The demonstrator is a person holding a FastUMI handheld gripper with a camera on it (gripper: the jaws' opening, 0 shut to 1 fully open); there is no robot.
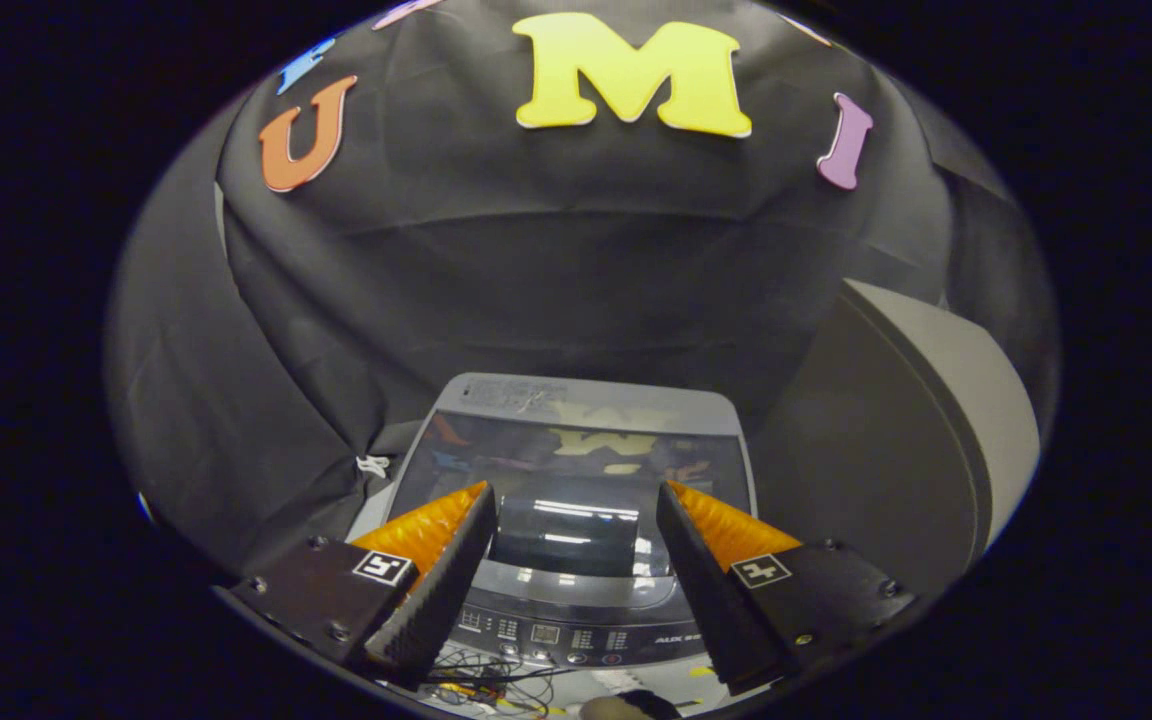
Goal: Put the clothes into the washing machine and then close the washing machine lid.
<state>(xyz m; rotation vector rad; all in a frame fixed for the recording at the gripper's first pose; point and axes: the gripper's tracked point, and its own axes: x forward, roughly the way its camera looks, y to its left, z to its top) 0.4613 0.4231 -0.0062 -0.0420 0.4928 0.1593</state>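
The gripper (576, 570) hangs above the washing machine (576, 480), its jaws spread wide with nothing between them but a clear look down at the glossy lid (576, 455); that lid looks to be lying flat and closed, its dark glass throwing back reflections, with the control panel (566, 635) just beneath the fingertips. No clothes can be made out here, so where the laundry lies cannot be told; a pale rounded scrap at the very near edge, below the panel, is too small to name.

Risk, as a judgement: if the lid is indeed down and the clothes are still outside, the task could end with an empty drum; the lid would have to be lifted first, and smooth glass offers the jaws little to bite on, so a slip off its front lip seems likely. A tangle of thin wires (481, 690) sits just below the panel; a low pass could snag them, or brush the buttons.

Room to move: a tall grey box (911, 440) crowds the machine's right side, close beside it; the cloth wall hangs near behind and to the left; the open way is straight up and back toward the holder.
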